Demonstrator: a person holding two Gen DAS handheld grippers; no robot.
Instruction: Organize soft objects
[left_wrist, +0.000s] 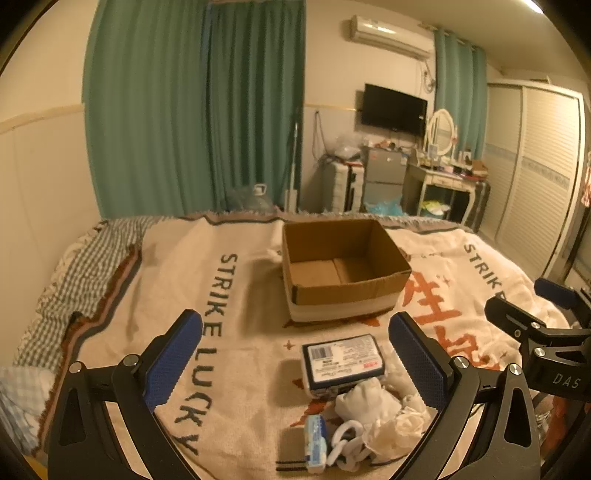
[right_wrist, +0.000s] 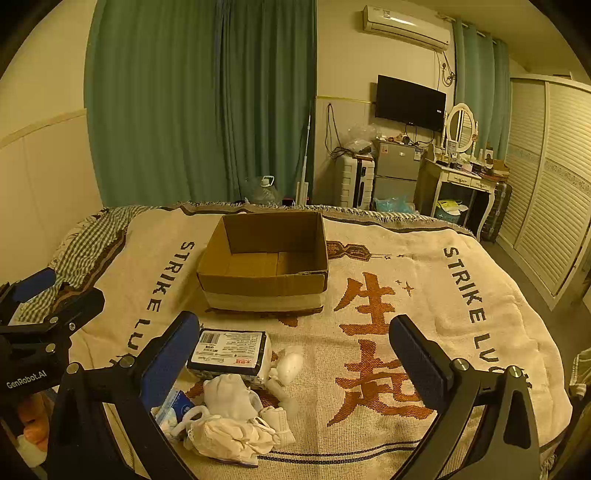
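An open, empty cardboard box (left_wrist: 343, 269) stands on the blanket-covered bed; it also shows in the right wrist view (right_wrist: 264, 262). In front of it lies a pile of soft things: a wrapped tissue pack (left_wrist: 341, 360) (right_wrist: 229, 352), white cloths or socks (left_wrist: 373, 413) (right_wrist: 236, 417), and a small blue-white packet (left_wrist: 316, 439) (right_wrist: 173, 406). My left gripper (left_wrist: 295, 362) is open and empty above the pile. My right gripper (right_wrist: 295, 354) is open and empty, to the right of the pile.
The cream blanket (right_wrist: 388, 332) with lettering covers the bed. A wall (left_wrist: 40, 177) runs along the left. Green curtains (left_wrist: 192, 110), a suitcase, small fridge (right_wrist: 397, 171), dressing table (right_wrist: 465, 181) and wardrobe (right_wrist: 554, 177) stand beyond the bed's far edge.
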